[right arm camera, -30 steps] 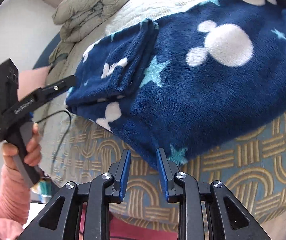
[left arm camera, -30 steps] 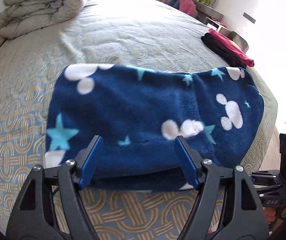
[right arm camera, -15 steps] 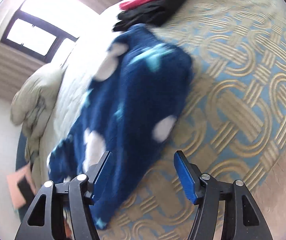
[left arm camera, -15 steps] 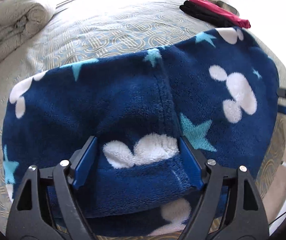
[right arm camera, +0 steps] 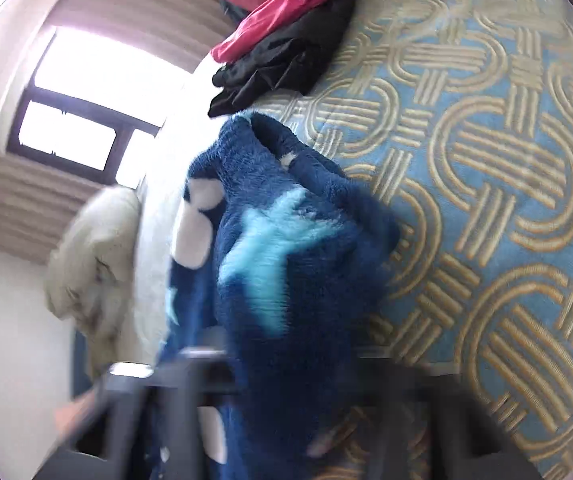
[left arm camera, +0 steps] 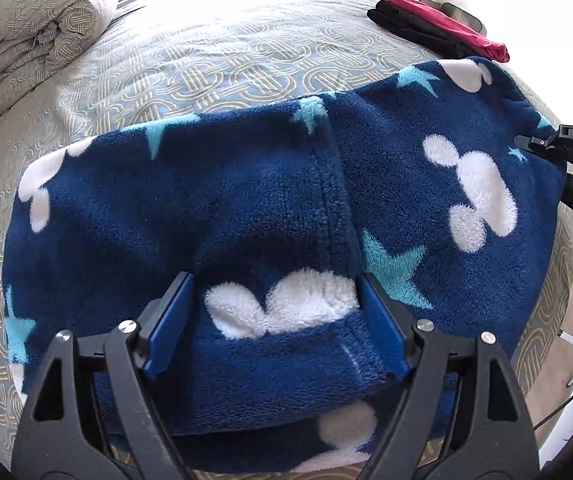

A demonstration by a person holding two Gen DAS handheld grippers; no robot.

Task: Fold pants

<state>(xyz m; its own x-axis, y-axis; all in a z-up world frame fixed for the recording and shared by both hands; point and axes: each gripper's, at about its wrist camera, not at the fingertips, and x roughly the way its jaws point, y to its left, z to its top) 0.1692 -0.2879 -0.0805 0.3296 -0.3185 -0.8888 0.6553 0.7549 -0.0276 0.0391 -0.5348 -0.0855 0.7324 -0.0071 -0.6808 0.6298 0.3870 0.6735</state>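
Pants [left arm camera: 246, 208] folded on bed [left arm camera: 206, 52] — right gripper [right arm camera: 286, 364] closing on fleece.

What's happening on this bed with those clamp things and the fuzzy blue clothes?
A person is folding navy fleece pants printed with stars and white shapes on a patterned bedspread, using handheld tongs in each hand. The left tongs sit wide around a folded-over section near the close edge. The right tongs are closing at the pants' far side end, with the fabric between them. A rolled duvet and a pink and black clothes pile lie farther back.
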